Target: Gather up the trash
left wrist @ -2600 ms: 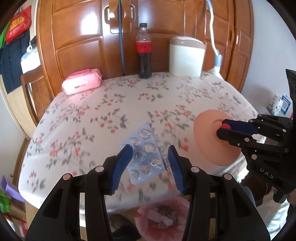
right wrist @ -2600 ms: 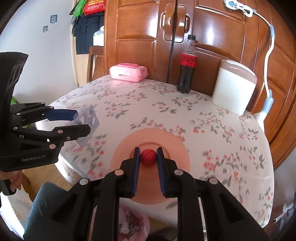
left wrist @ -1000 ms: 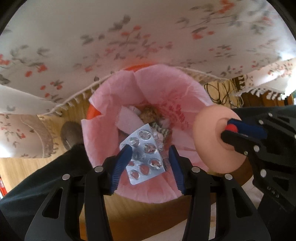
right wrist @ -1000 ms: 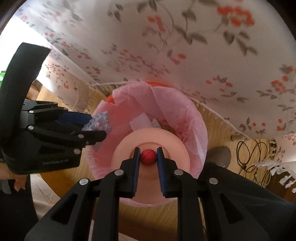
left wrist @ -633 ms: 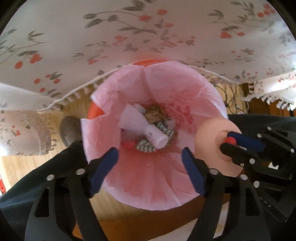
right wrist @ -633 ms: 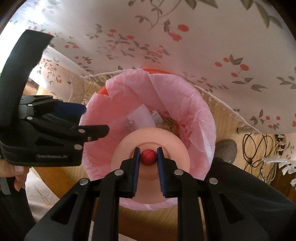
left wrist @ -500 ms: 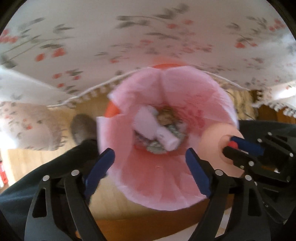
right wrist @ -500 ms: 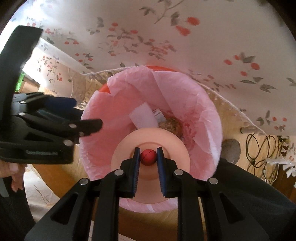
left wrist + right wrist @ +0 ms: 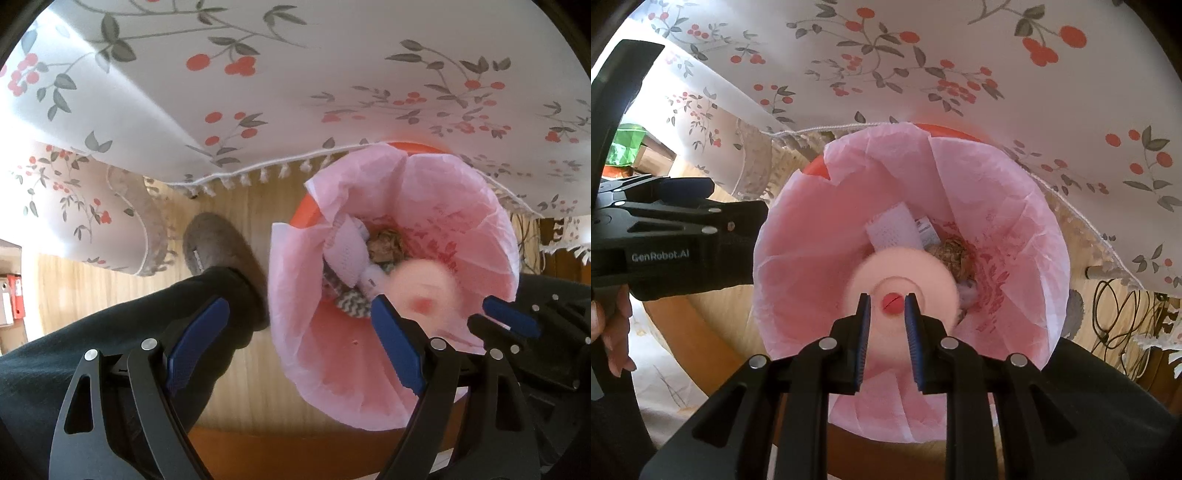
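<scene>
An orange bin (image 9: 306,218) lined with a pink bag (image 9: 461,206) stands on the floor under the table's edge. My left gripper (image 9: 299,310) points straight down, open wide and empty, over the bin's left rim. My right gripper (image 9: 888,321) hangs over the bin (image 9: 812,168) with its jaws opening. The pink disc (image 9: 905,277) with its red knob (image 9: 891,302) is blurred just beyond the pads, which no longer touch it. In the left wrist view the disc (image 9: 424,291) is a blur inside the bag beside the right gripper (image 9: 509,321). A white packet (image 9: 894,230) and a brown clump (image 9: 955,254) lie at the bottom.
The floral tablecloth (image 9: 258,92) hangs over the bin's far side. A person's dark trouser leg and grey slipper (image 9: 218,243) stand left of the bin. Cables (image 9: 1115,306) lie on the floor at the right. The left gripper's body (image 9: 683,229) sits beside the bin's left rim.
My left gripper let the blister pack fall into the bin, opened wide and shifted left. My right gripper sank toward the bin, and its pads have parted from the red knob.
</scene>
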The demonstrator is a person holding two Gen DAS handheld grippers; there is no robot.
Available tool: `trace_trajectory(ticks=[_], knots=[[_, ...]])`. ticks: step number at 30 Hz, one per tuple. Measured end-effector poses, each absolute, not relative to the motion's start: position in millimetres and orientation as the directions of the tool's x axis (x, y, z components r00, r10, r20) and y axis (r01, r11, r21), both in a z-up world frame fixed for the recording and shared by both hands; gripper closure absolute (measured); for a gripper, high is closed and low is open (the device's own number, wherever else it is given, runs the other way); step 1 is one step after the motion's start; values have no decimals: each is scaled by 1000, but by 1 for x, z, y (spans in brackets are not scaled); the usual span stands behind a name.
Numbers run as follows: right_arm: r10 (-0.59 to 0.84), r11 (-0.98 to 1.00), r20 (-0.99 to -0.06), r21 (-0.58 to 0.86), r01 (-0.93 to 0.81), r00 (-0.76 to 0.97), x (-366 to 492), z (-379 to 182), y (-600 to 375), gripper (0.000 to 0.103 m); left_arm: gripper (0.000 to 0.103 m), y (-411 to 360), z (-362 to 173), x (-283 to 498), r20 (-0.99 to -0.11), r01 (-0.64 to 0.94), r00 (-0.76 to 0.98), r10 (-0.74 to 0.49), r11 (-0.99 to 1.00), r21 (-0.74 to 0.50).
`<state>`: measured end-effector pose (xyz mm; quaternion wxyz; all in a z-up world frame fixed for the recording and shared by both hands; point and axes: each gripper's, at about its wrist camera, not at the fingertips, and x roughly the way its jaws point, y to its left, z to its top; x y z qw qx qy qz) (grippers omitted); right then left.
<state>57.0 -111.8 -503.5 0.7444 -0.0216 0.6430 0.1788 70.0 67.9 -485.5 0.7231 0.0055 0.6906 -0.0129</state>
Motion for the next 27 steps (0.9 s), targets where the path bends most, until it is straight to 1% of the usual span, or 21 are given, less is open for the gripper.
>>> trace_trajectory(ticks=[2, 4, 5, 6, 7, 8, 9, 10, 11, 12, 13, 14, 15, 17, 19, 27], knots=[[232, 936, -966, 191, -296, 113, 57, -504, -111, 81, 19, 66, -484, 69, -999, 33, 46, -15, 999, -14], [231, 936, -966, 188, -297, 118, 57, -504, -112, 70, 19, 65, -484, 69, -999, 43, 43, -9, 999, -8], [229, 937, -966, 184, -299, 123, 57, -503, -112, 66, 19, 64, -484, 69, -999, 49, 43, -7, 999, -5], [223, 937, -966, 176, -301, 130, 57, -502, -112, 59, 19, 64, -483, 69, -999, 50, 41, -8, 999, -6], [221, 937, -966, 173, -302, 134, 57, -500, -112, 57, 19, 64, -483, 69, -999, 49, 39, -9, 999, -7], [223, 937, -965, 173, -304, 139, 57, -499, -113, 56, 17, 63, -482, 69, -999, 52, 36, -10, 999, -8], [220, 937, -965, 168, -305, 144, 56, -497, -113, 51, 17, 62, -482, 70, -999, 57, 33, -9, 998, -7], [220, 937, -964, 166, -307, 148, 56, -496, -113, 42, 17, 60, -480, 69, -999, 65, 32, -11, 998, -9], [222, 935, -963, 167, -311, 150, 55, -494, -113, 39, 16, 60, -478, 69, -999, 71, 34, -14, 997, -12], [222, 934, -963, 166, -315, 153, 55, -492, -112, 33, 15, 58, -475, 68, -999, 79, 37, -9, 997, -6], [219, 933, -962, 158, -322, 161, 53, -488, -112, 25, 13, 57, -474, 67, -999, 84, 42, -5, 996, -1], [216, 933, -962, 152, -327, 169, 52, -485, -111, 22, 7, 55, -470, 66, -999, 94, 50, -2, 996, 2], [214, 932, -961, 148, -331, 174, 51, -483, -111, 17, 5, 54, -466, 64, -999, 101, 54, 0, 995, 6], [209, 930, -960, 136, -341, 187, 48, -475, -110, 13, 6, 53, -460, 62, -998, 110, 62, -4, 994, 3], [201, 930, -958, 121, -346, 206, 45, -466, -110, 6, 6, 54, -454, 60, -997, 110, 75, -11, 994, -2], [168, 933, -945, 61, -356, 280, 28, -424, -113, 5, 6, 54, -418, 47, -989, 107, 115, -91, 991, -79]])
